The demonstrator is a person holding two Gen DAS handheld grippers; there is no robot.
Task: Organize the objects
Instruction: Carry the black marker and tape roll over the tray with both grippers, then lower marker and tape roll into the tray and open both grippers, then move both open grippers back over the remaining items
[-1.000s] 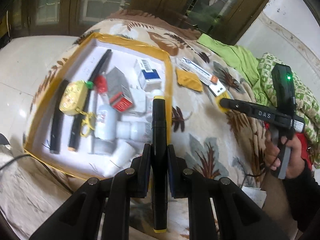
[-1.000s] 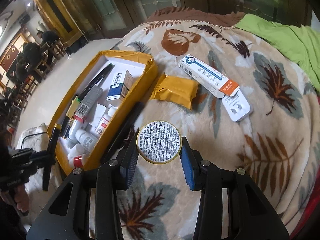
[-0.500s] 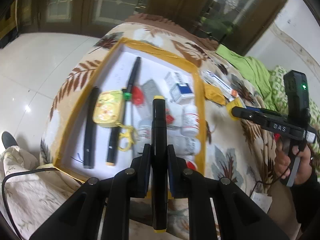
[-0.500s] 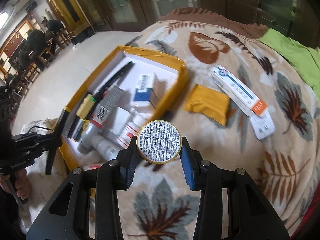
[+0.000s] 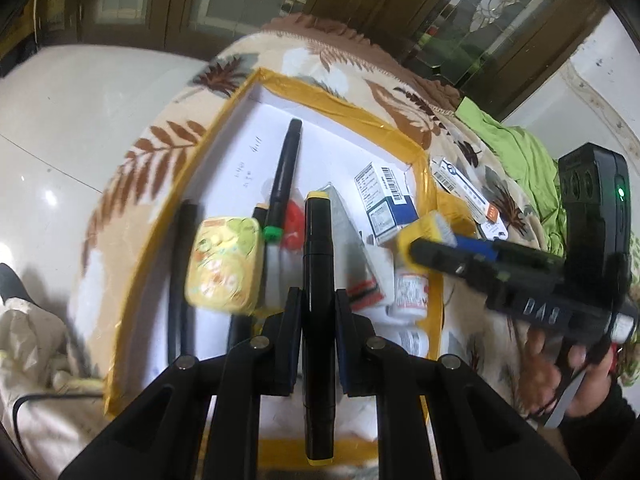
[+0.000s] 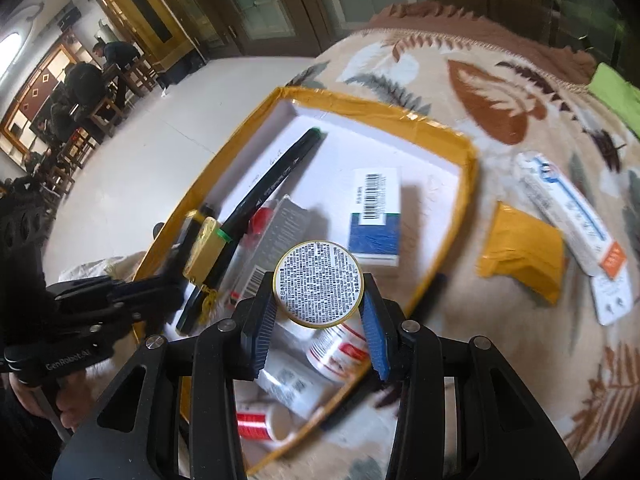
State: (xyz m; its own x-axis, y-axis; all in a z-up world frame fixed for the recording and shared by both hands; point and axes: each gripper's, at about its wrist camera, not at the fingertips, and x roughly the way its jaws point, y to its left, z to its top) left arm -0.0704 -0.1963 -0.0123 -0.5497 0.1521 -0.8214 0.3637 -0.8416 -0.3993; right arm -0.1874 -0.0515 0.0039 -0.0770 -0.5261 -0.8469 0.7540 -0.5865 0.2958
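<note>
My left gripper (image 5: 318, 332) is shut on a black marker with yellow ends (image 5: 318, 280), held above the yellow-rimmed tray (image 5: 340, 104). My right gripper (image 6: 320, 320) is shut on a round gold-rimmed tin (image 6: 319, 283) with printed text on its face, hanging over the tray's (image 6: 380, 106) right part. In the left wrist view the right gripper (image 5: 424, 246) reaches in from the right over the tray's edge. Inside the tray lie black markers (image 6: 272, 188), a yellow case (image 5: 224, 264), a blue-and-white box (image 6: 374, 220), a grey box and white bottles (image 6: 340, 352).
On the leaf-patterned blanket (image 6: 500, 92) right of the tray lie a yellow packet (image 6: 524, 256), a long white box (image 6: 568, 216) and a small white card (image 6: 610, 296). A green cloth (image 5: 508, 148) lies at the far right. White floor lies left of the bed.
Both grippers have carried their objects leftward, from the blanket side to over the tray. The right gripper has come closer to the left one. Neither grip changed.
</note>
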